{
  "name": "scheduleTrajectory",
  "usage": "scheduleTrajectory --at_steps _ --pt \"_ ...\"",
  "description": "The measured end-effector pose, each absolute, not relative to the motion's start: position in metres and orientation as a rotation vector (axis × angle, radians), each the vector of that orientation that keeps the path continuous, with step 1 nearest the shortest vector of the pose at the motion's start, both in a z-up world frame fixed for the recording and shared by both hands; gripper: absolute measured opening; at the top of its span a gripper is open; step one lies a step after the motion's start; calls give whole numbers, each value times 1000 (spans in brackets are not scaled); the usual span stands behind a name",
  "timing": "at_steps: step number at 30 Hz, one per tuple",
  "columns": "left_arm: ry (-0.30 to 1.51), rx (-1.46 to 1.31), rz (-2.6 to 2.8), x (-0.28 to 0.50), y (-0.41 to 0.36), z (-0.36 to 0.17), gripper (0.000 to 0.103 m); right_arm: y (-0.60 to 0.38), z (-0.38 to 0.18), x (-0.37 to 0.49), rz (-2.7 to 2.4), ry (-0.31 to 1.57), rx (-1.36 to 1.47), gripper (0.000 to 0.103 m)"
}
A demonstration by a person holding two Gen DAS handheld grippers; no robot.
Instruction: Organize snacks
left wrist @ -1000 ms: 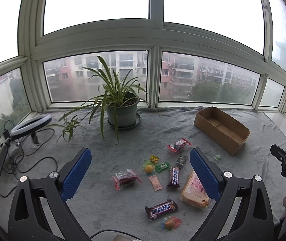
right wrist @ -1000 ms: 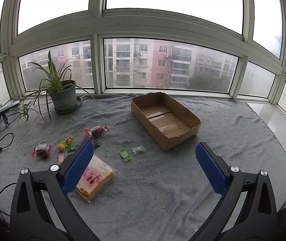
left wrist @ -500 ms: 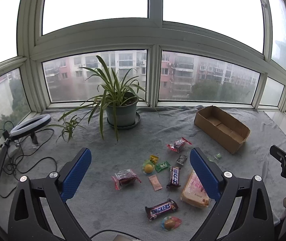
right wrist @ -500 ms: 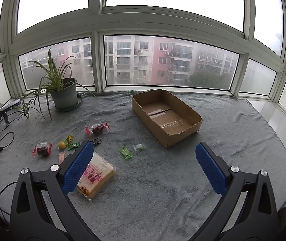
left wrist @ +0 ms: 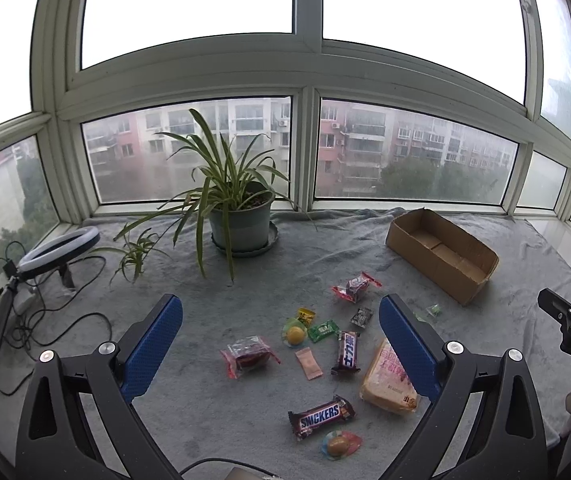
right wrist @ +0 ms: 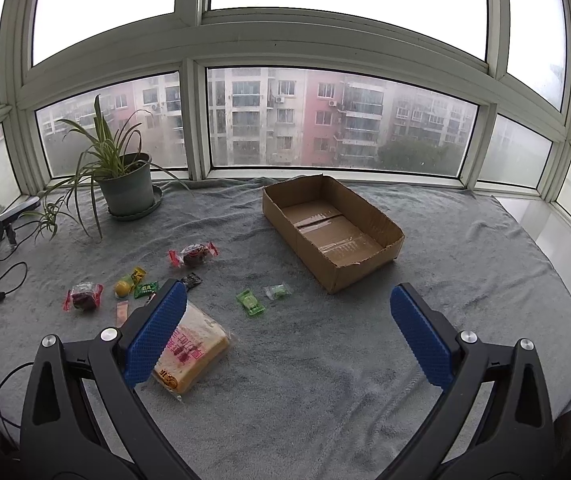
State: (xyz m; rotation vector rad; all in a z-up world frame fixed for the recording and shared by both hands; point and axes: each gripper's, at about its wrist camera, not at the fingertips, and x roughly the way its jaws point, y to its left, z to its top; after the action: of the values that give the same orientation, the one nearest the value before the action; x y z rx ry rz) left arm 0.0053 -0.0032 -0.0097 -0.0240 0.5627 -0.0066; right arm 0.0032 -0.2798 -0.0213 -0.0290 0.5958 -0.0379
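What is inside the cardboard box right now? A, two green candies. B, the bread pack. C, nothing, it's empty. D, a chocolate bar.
C: the right wrist view looks straight into the cardboard box and shows only its bare taped floor, while the chocolate bar, bread pack and green candies all lie on the gray cloth outside it.

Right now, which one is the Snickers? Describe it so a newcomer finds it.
Start at the cardboard box and come toward the camera past the bread pack. The Snickers lies left of it: a brown bar with its name printed in large letters.
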Motion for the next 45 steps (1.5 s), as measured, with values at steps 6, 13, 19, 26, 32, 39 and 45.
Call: scheduleTrajectory --at_steps 6,13,19,26,32,39,45 --pt "570 -25 -7 6 -3 -12 99 -280 -26 3 -37 602 -28 103" --pt "576 -27 -6 8 -3 -13 99 -280 -26 2 -34 605 -26 103" --pt "581 -25 -9 9 -4 -14 99 -280 -28 2 -34 612 -24 103" --pt "591 -24 -16 11 -5 -17 99 -281 -33 2 -21 625 -10 103" --pt "623 -37 -40 17 -4 -25 99 -286 -42 11 13 663 26 103" --pt "688 -65 -101 26 -4 -42 98 -293 -62 24 66 739 102 103" --pt "783 -157 -193 39 -1 -62 92 -293 -84 40 142 816 201 103"
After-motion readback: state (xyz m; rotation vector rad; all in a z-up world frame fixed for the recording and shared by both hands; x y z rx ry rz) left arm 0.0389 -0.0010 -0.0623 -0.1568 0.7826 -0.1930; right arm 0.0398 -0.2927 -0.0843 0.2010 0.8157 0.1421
